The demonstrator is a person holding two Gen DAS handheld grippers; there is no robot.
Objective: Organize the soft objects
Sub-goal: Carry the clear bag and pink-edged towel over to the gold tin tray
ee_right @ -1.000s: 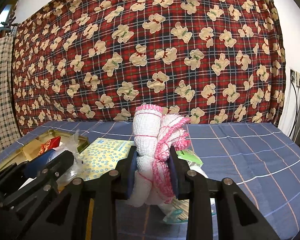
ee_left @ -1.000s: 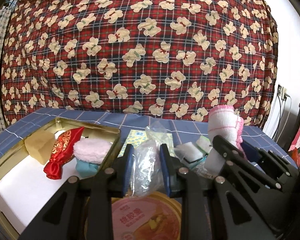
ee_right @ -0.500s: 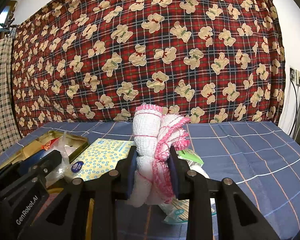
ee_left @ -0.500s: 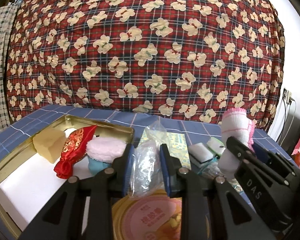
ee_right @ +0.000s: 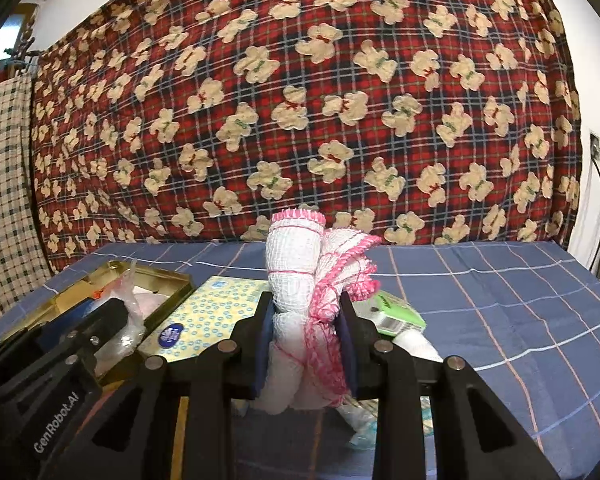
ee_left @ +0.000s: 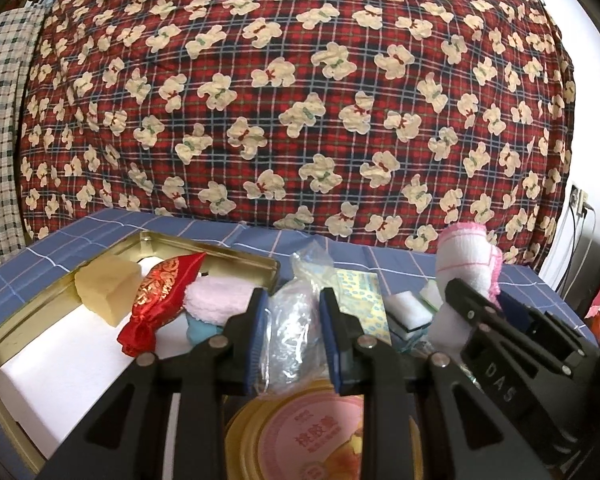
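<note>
Blue checked counter (ee_right: pixel 500 300) before bear-print cloth. Left gripper (ee_left: pixel 294 338) pinching bag (ee_left: pixel 290 328), raised just right of tin (ee_left: pixel 52 320). Right gripper (ee_right: pixel 305 350) clamping upright towel (ee_right: pixel 296 276), farther right of the tin.

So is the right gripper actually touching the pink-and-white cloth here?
Touching. In the right wrist view, the right gripper has both blue pads pressed into the rolled pink-and-white cloth, which bulges above them with no gap.
</note>
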